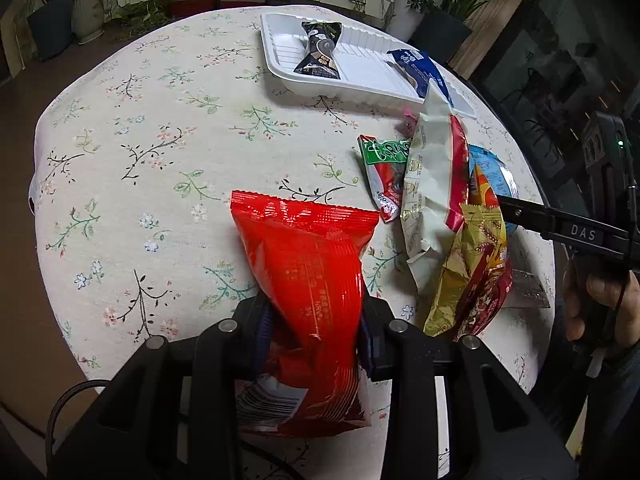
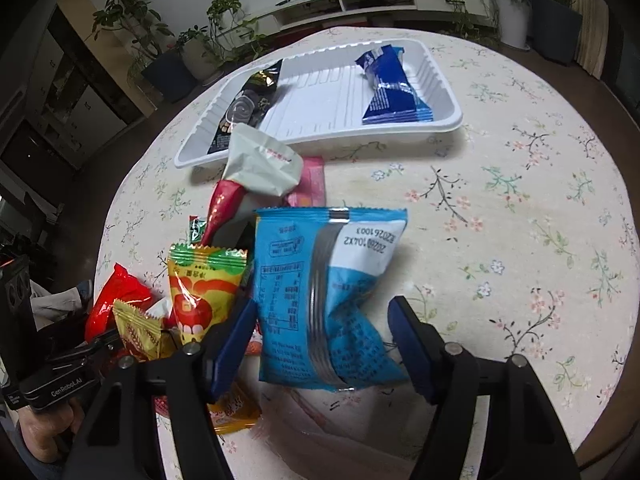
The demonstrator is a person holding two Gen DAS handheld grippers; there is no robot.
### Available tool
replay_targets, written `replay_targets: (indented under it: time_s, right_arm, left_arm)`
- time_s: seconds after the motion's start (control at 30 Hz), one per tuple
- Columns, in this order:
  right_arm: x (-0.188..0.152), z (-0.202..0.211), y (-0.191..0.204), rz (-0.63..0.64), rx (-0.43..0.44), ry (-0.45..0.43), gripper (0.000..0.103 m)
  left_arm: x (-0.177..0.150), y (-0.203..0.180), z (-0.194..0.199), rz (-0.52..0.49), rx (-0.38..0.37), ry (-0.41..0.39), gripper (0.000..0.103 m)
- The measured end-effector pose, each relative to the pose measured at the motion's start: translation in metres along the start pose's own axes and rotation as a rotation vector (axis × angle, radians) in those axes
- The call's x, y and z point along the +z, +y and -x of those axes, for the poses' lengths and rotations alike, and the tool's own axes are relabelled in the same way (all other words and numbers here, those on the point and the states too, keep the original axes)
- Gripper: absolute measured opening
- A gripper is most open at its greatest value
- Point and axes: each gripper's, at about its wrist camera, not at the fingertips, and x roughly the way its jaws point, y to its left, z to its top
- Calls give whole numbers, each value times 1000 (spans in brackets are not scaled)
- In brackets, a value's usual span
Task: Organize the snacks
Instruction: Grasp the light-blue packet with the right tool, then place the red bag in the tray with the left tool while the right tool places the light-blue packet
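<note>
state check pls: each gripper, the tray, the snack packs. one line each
left gripper: shut on red bag, lifted
right gripper: open, fingers either side of blue bag
tray: on table, holds two packs
black pack: in tray
dark blue pack: in tray
yellow pack: in the pile outside tray

Your left tongs point(image 1: 316, 340) are hiding the red bag's point(image 1: 308, 276) lower sides. The light-blue packet point(image 2: 328, 296) is covering the snacks beneath it, and its small print is reading too blurred to tell.
</note>
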Motion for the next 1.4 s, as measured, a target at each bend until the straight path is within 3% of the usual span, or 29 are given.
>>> replay_targets:
  time_s: [0.17, 0.23, 0.53, 0.83, 0.97, 1.2, 1.4]
  right_arm:
    - [-2, -5, 3, 29, 10, 6, 59]
    - [-3, -5, 1, 20, 18, 2, 50]
    - [-10, 8, -14, -39, 60, -15, 45]
    - [-18, 49, -19, -74, 75, -109, 45]
    - [-18, 56, -31, -91, 75, -108, 45]
    - [-9, 70, -67, -167, 49, -139, 45]
    - [28, 96, -92, -194, 9, -221, 45]
  left_arm:
    - [1, -1, 0, 3, 0, -1, 32]
    - [1, -1, 0, 5, -2, -3, 32]
    - [1, 0, 1, 10, -6, -6, 32]
    - [4, 3, 7, 25, -26, -18, 32]
    - [10, 7, 12, 43, -45, -29, 32]
    - [42, 23, 32, 72, -60, -79, 32]
    - [99, 32, 49, 45, -38, -131, 32]
